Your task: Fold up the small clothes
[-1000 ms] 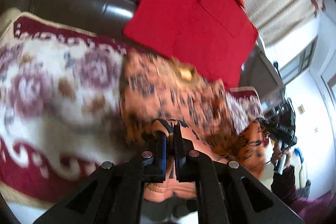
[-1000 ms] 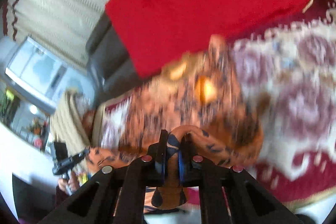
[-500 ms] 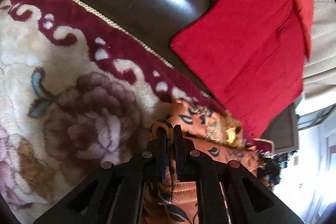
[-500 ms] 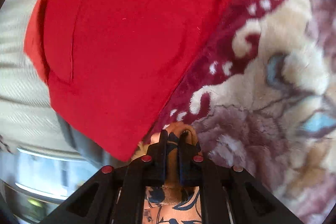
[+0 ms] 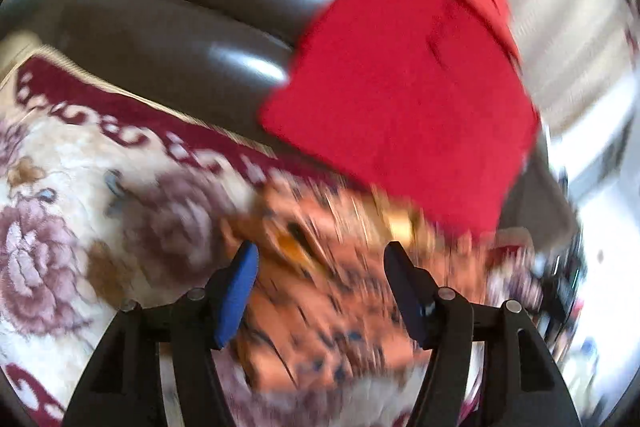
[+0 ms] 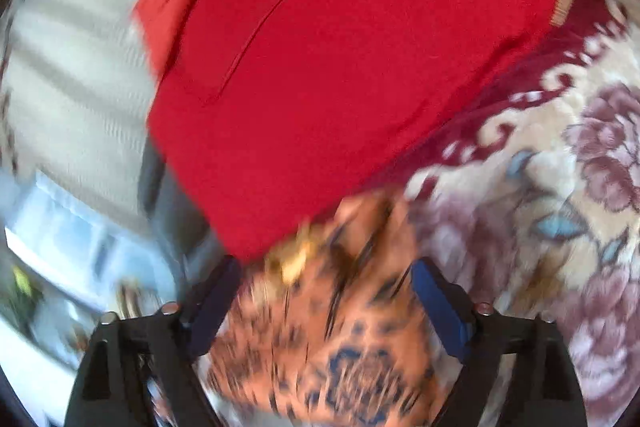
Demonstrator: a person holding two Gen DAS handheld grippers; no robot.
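Garment [image 5: 328,291] on blanket [image 5: 60,227], between wide jaws of both grippers, unheld.

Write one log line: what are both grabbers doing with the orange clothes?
left hand-held gripper: open | right hand-held gripper: open | orange garment: released on floral blanket

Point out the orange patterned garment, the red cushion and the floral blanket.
orange patterned garment [image 5: 320,307]: left wrist view, middle of the cloth.
red cushion [image 6: 340,67]: right wrist view, centre of its face.
floral blanket [image 6: 560,227]: right wrist view, cream flowered area.
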